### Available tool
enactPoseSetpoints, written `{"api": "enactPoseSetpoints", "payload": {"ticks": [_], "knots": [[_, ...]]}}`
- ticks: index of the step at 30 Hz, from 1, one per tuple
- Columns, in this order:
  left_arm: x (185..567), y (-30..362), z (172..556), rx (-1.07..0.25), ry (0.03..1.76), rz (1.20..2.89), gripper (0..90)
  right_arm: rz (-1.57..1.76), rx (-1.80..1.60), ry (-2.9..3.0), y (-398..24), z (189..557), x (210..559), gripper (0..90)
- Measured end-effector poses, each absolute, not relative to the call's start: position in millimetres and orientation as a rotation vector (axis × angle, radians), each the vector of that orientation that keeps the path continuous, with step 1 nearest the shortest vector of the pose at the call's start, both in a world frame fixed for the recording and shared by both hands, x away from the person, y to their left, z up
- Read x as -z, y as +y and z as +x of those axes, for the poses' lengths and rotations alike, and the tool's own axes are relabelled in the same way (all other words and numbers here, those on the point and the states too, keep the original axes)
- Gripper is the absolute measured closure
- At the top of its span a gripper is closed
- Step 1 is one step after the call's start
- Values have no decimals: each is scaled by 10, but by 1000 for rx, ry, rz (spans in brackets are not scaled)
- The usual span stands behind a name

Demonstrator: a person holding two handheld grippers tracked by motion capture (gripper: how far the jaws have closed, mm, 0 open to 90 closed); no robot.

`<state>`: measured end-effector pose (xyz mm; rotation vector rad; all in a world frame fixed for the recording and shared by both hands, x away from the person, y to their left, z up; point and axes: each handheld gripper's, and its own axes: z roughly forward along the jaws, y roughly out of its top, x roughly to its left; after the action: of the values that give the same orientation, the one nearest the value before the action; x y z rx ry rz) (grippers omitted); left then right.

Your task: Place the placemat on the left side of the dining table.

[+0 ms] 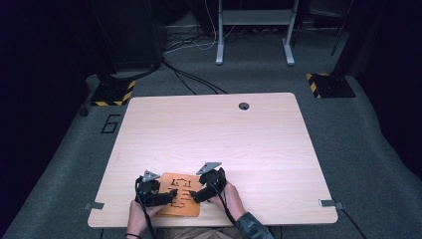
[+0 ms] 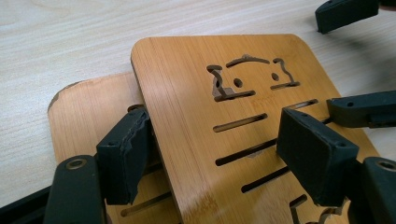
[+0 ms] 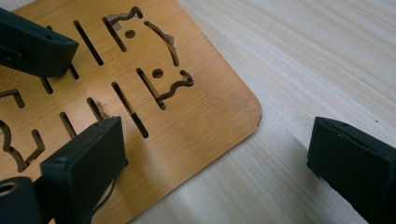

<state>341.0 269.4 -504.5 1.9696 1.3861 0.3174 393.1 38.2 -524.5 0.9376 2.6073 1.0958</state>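
A table (image 1: 209, 134) of pale wood is carrying two bamboo boards near its front edge, directly before the person. The upper board (image 2: 224, 116), cut through with slots and curved openings, is lying partly over the lower board (image 2: 88, 116), which is showing to the upper board's left in the left gripper view. In the high view the boards are appearing as one orange-brown shape (image 1: 180, 199) between the two grippers.

The left gripper (image 2: 219, 154) is straddling the upper board: one jaw is standing at the board's left edge, above the lower board, and the other is hanging over the slotted face to the right. The jaws are parted; whether the left pad is pressing on the edge cannot be told. In the high view this gripper (image 1: 166, 198) is sitting at the boards' left side, held in the left hand (image 1: 142, 216).

The right gripper (image 3: 215, 154) is standing wide open. One jaw is hovering over the upper board's slotted area, the other over bare table beyond the board's rounded corner, well apart from the wood. Nothing is being gripped. In the high view it (image 1: 196, 195) is sitting at the boards' right side, held in the right hand (image 1: 226, 196).

Both forearms are entering from the bottom edge.
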Motion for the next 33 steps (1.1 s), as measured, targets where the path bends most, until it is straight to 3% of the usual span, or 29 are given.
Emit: {"api": "enactPoseSetpoints", "payload": {"ticks": [21,33], "knots": [[4800,2659,3349,-330,1339,1925,356,967,-1157,2613,286,3956,5244,29],[4681,2612,3318,-331,1295,1918,489,1006,-1206,2611,222,3969,5245,30]]}}
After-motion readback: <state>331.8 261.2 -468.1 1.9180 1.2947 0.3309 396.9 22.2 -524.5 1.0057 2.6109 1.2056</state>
